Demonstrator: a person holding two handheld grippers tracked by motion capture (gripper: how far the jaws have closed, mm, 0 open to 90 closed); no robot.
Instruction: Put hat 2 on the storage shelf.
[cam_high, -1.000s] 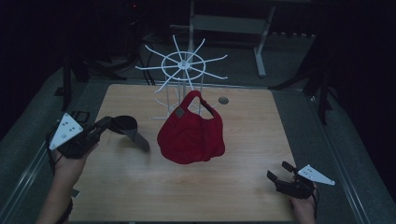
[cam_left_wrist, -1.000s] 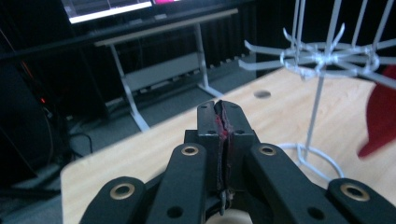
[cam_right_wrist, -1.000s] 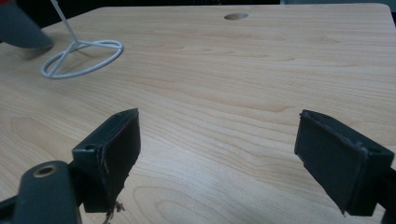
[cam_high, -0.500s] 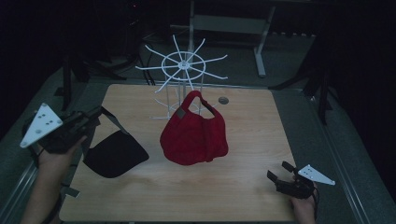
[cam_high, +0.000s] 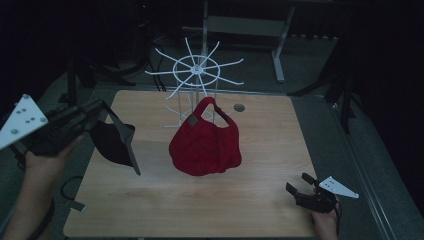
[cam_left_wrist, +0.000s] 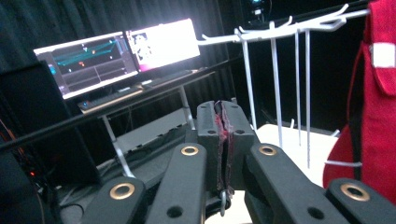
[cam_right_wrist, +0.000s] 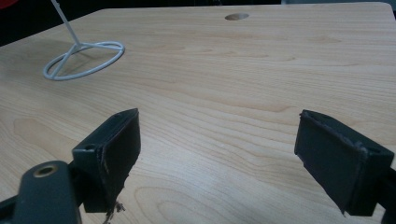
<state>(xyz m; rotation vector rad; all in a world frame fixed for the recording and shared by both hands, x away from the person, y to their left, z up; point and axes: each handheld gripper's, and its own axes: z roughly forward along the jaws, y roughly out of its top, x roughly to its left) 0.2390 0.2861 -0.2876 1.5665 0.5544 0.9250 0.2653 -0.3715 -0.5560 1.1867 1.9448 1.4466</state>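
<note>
My left hand-held gripper is raised over the left edge of the pale wooden counter, its jaws pressed together on the strap of a black soft fabric bag. In the left gripper view a thin strip of dark, frayed-looking material sits pinched between the pads, and the bag hangs slack below it in the high view, clear of the counter as far as I can judge. It drapes and folds, so I take it to be light and limp: it will swing and sag with any tilt, and the strap is the sensible place to hold, since the body would just bunch up.

A red soft cloth bag hangs by its handle from the white wire rack with radiating hooks, its belly resting low near the counter. I expect it to behave the same way, soft and unbreakable, best taken by the handle loop at the top.

My right hand-held gripper rests low at the near right corner, jaws spread wide and empty, with bare wood between them in the right gripper view and the rack's white wire base ring farther off.
</note>
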